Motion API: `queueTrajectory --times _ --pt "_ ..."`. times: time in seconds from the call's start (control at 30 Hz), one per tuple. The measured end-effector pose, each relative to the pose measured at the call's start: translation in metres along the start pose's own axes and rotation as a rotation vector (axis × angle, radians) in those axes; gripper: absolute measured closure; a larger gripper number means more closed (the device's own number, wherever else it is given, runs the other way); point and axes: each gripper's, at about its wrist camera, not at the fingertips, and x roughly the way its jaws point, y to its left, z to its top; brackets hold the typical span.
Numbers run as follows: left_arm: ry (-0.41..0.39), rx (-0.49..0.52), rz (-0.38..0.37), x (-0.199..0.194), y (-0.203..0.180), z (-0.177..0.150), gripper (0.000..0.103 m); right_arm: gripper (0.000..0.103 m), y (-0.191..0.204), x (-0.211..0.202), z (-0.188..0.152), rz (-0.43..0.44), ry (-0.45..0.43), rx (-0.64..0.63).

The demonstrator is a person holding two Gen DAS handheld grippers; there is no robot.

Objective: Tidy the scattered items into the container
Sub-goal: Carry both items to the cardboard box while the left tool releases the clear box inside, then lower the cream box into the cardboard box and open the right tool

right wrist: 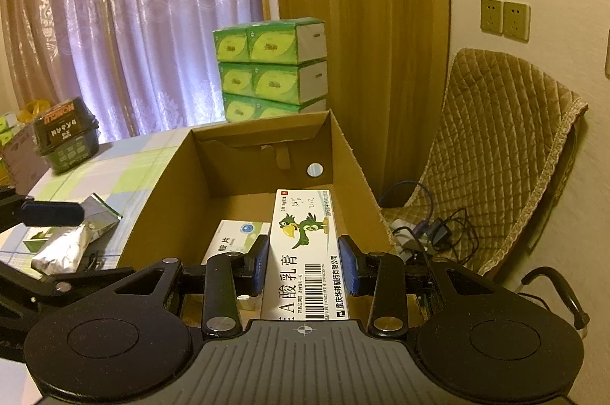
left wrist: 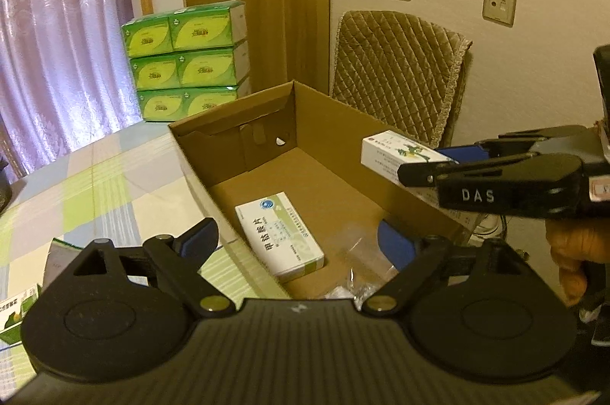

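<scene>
Right tongs (right wrist: 301, 266) are clamped on the ointment carton (right wrist: 305, 252), blue pads (right wrist: 347, 266) pressing its two long sides, so the carton's long axis runs straight fwd along the fingers, up the centre of the right wrist frame, nose over the open cardboard box (right wrist: 263, 153). From the left wrist cam the same carton (left wrist: 400, 153) shows at centre-right, over the box's right-hand rim, w/ the right tongs (left wrist: 438, 165) coming in from the right edge of frame. Key relation: box floor looks to be below and a bit fwd of the carton, and the carton lines up roughly w/ the box's long walls, so a drop should need little turning. Blue-logo pill box (left wrist: 280, 235) already lies flat on the floor, lower centre, some crinkly clear wrap (left wrist: 362, 252) beside it; carton's free lane is to the right of that in the right wrist view. Left tongs (left wrist: 297, 241) are spread wide, nothing between them, hovering at the near end of the box. Still out on the checked counter (right wrist: 126, 168): a foil pouch (right wrist: 72, 245) at lower left of the right wrist frame, and a green-white carton (left wrist: 19, 309) at far lower left of the left cam. Left tongs are the nearer ones for those, I'd say. Right hand's job for now: let go over the box.
</scene>
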Motion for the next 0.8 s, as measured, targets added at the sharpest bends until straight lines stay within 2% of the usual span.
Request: queueTrajectory --times 0.6,0.8 --pt "0.011 -0.056 0.011 -0.015 0.01 -0.016 0.014 0.062 0.017 0.004 -0.002 0.013 0.009 -0.026" --pt "0.015 -0.078 0.015 -0.016 0.016 -0.02 0.014 0.061 0.022 0.006 0.001 0.021 -0.017 -0.05"
